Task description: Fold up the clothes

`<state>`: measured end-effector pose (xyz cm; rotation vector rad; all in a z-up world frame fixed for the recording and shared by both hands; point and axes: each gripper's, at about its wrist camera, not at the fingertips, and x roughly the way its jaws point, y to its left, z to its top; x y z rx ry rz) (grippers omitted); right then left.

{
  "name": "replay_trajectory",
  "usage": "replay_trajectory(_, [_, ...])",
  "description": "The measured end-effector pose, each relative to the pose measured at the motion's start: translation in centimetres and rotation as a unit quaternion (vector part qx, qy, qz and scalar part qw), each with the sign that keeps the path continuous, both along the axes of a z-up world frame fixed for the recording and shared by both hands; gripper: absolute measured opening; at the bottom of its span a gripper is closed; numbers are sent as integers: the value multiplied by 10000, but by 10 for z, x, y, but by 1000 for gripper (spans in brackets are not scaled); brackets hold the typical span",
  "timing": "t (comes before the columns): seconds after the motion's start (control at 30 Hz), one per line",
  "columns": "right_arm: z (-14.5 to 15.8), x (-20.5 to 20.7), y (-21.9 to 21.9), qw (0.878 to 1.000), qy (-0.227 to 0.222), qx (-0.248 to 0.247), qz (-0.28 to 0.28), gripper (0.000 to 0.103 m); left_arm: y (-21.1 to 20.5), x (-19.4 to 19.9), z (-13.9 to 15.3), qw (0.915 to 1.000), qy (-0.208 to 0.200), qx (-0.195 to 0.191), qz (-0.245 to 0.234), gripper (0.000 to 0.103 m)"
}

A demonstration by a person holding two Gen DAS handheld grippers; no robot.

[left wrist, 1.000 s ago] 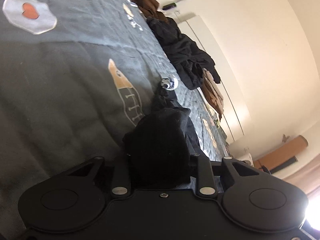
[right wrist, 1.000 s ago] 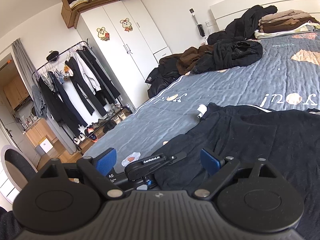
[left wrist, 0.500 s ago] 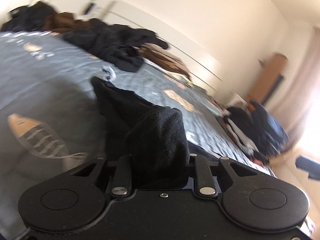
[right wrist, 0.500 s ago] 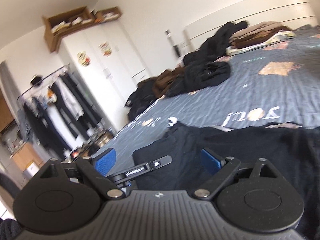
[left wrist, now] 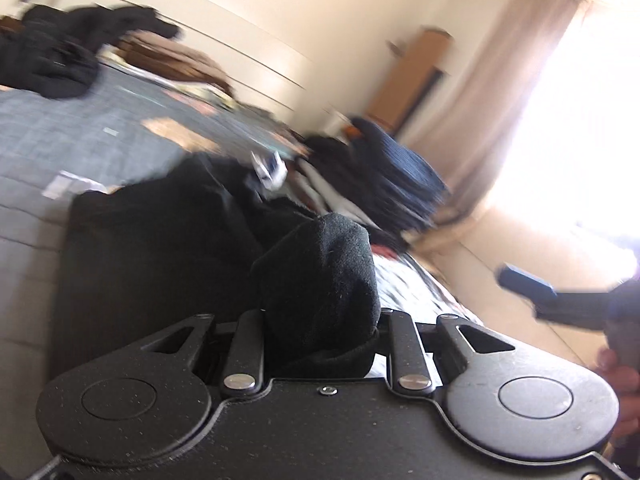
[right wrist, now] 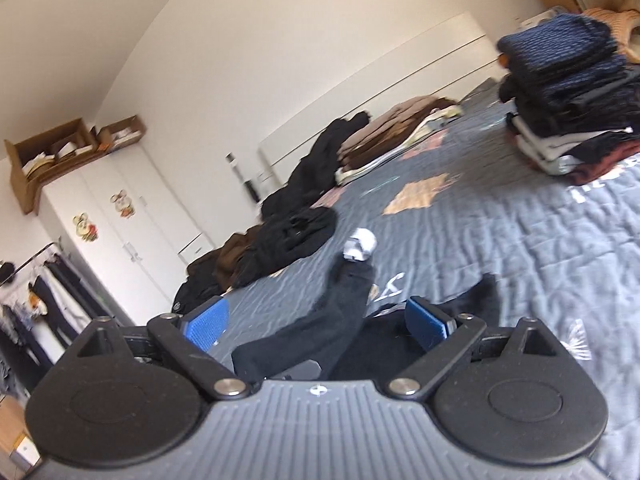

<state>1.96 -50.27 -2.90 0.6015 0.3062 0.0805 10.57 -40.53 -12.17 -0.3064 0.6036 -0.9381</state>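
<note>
A black garment (left wrist: 160, 248) lies partly folded on the grey bedspread (left wrist: 48, 136). My left gripper (left wrist: 320, 304) is shut on a bunched fold of it; the fabric hides both fingertips. In the right wrist view the same black garment (right wrist: 320, 332) lies just ahead, one part stretching away toward a small white tag (right wrist: 360, 245). My right gripper (right wrist: 316, 320) is open and empty, its blue pads (right wrist: 426, 322) wide apart above the cloth. It also shows in the left wrist view (left wrist: 528, 284) at the right edge.
A stack of folded clothes (right wrist: 568, 100) stands on the bed at the far right. Loose dark and brown clothes (right wrist: 296, 232) lie along the far edge by the headboard. A white wardrobe (right wrist: 132, 240) and a clothes rail (right wrist: 28, 300) stand left of the bed.
My left gripper has swung to the right with the fold, bringing the black garment over itself. My right gripper has turned right and risen; the folded stack has come into its view.
</note>
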Motion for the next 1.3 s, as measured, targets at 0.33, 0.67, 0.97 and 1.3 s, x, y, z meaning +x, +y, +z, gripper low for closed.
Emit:
replay_trajectory(0.33, [-13,-14,-24,9997,107,-70,-212,95,-65,-38,-62,9824,-87,1746,-656,52])
replay_trajectory(0.67, [-24,-17,-32,9991,344,39,-247,95,-43,-100,-25,9656,-1021,2018,-1288,84])
replay_trajectory(0.97, [-35,3,-5,9937,1013,-140,454,95,27,-48,38,9630,-1517,2200,-354,93])
replay_trajectory(1.3, [-54,36,33,9605,2287,-1025,1209,91,36,-6,24,9818,-1324,1362,8,94])
